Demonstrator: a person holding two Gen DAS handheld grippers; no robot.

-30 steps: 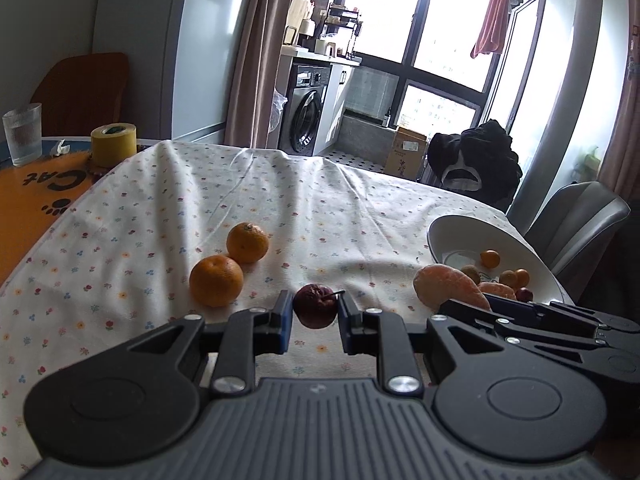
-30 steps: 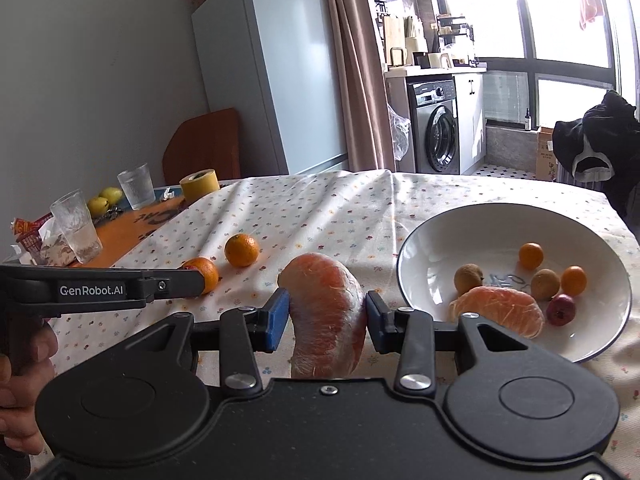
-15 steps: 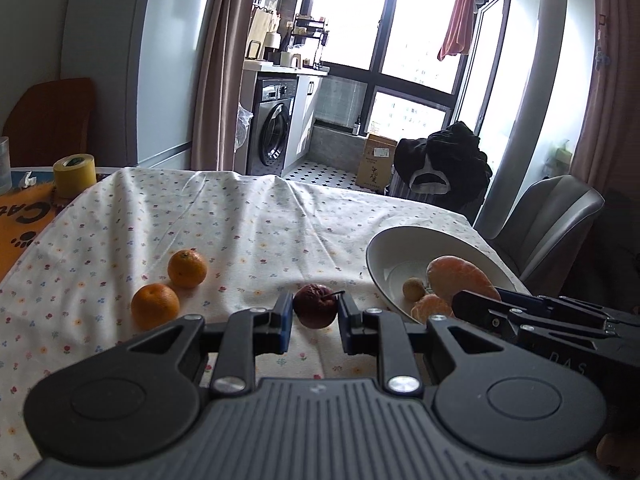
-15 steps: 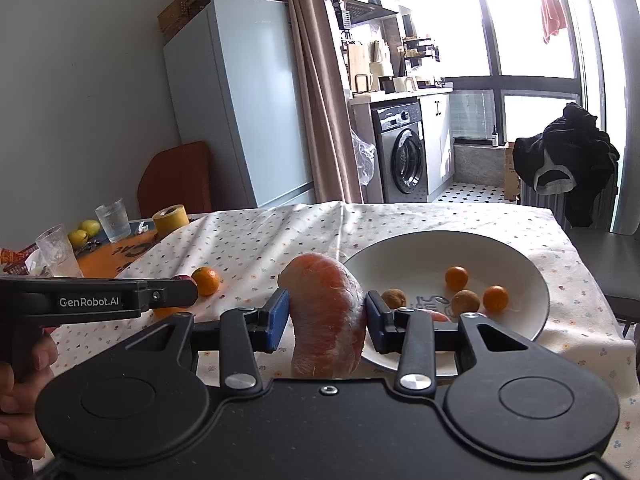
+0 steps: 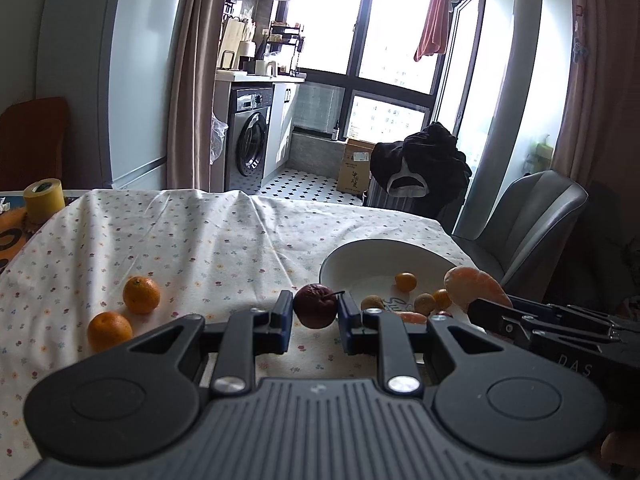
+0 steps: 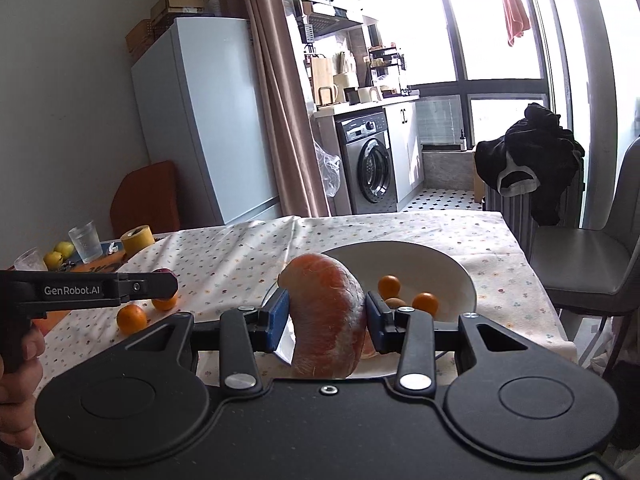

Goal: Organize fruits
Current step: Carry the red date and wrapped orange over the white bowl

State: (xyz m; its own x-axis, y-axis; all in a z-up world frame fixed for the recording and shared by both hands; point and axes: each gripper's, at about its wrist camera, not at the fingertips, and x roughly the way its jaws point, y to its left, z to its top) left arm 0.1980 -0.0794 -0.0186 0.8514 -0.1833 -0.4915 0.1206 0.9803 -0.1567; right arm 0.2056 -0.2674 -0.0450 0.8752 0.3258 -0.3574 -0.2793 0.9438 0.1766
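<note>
Left fingers: the left gripper (image 5: 315,312) pinches a small dark red wrinkled fruit (image 5: 315,307) between its blue pads, held above the floral cloth (image 5: 192,248) just short of the white bowl (image 5: 372,252).
Right fingers: the right gripper (image 6: 327,318) is clamped on a large peeled citrus piece (image 6: 326,316), carried over the near rim of the bowl (image 6: 448,266).
Fruit in the bowl: small orange fruits (image 6: 389,285), a brownish one (image 5: 372,303) and another peeled piece lie inside.
Fruit left out: two mandarins (image 5: 141,294) sit on the cloth on the bench, well apart from the bowl.
Risk, soft fruit: the peeled piece looks soft; a harder squeeze could probably split it or press out juice.
Risk, release: it hangs near the rim, so letting go here could tip it onto the cloth rather than into the bowl.
Risk, crowding: both grippers point at the same bowl and sit close together; they could knock each other or nudge the bowl.
Risk, rolling: the round red fruit may roll into the small fruits if dropped from this height.
Hidden: the near rim and floor of the bowl lie behind the gripper bodies and the peeled piece.
Hard to tell: the red fruit's kind, and how high each fruit hangs.
Cut off: only part of the person's hand (image 6: 16,360) shows at the frame edge.
</note>
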